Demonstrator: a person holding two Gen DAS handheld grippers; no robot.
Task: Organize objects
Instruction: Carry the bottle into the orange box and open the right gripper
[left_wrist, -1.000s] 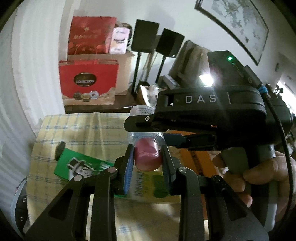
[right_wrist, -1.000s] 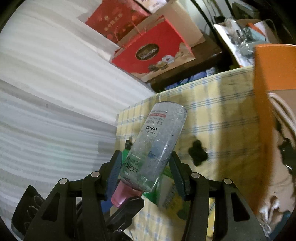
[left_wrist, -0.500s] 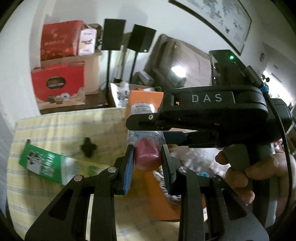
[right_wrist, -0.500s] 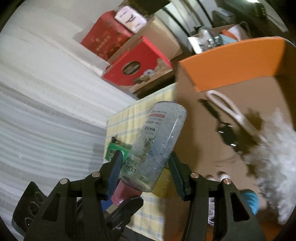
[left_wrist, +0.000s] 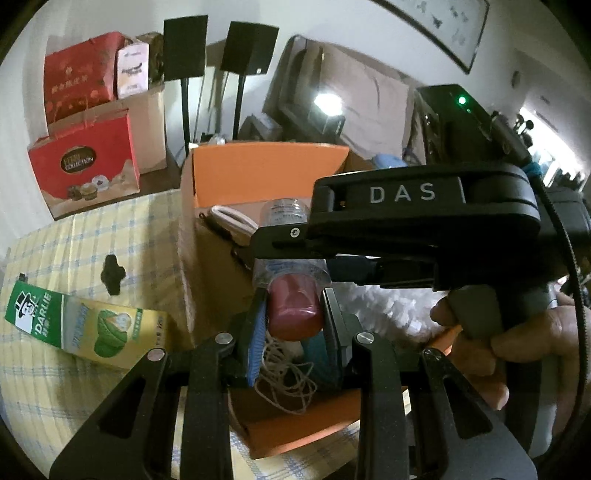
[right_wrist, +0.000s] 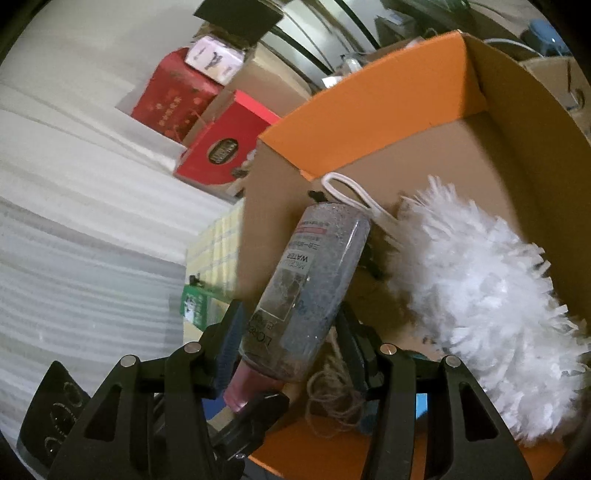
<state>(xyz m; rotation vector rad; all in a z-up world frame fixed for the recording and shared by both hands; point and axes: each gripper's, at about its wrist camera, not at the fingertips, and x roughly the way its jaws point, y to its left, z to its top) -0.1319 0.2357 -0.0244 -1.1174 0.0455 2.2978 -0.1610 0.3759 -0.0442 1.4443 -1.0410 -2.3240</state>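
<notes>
Bottle body (left_wrist: 284, 214): in the left wrist view mostly hidden behind the right hand-held gripper (left_wrist: 291, 273); only its far end shows.
Bottle cap (right_wrist: 240, 393): partly covered by gripper parts in the right wrist view.
Bottle label (right_wrist: 291, 266): small print unreadable.
Toothpaste box (right_wrist: 194, 304): mostly hidden behind the orange box (right_wrist: 369, 122).
White duster (right_wrist: 480, 295): cut off at the right edge.
String (left_wrist: 284, 384): partly behind the fingers.

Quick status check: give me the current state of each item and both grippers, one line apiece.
Left gripper: shut on the bottle's pink cap.
Right gripper: shut on the bottle body.
Micellar water bottle: capped, tilted, held above the box.
Orange box: open, holding other items.
White duster: lying inside the box.
String bundle: loose, in the box.
Toothpaste carton: flat on the tablecloth, outside the box.
</notes>
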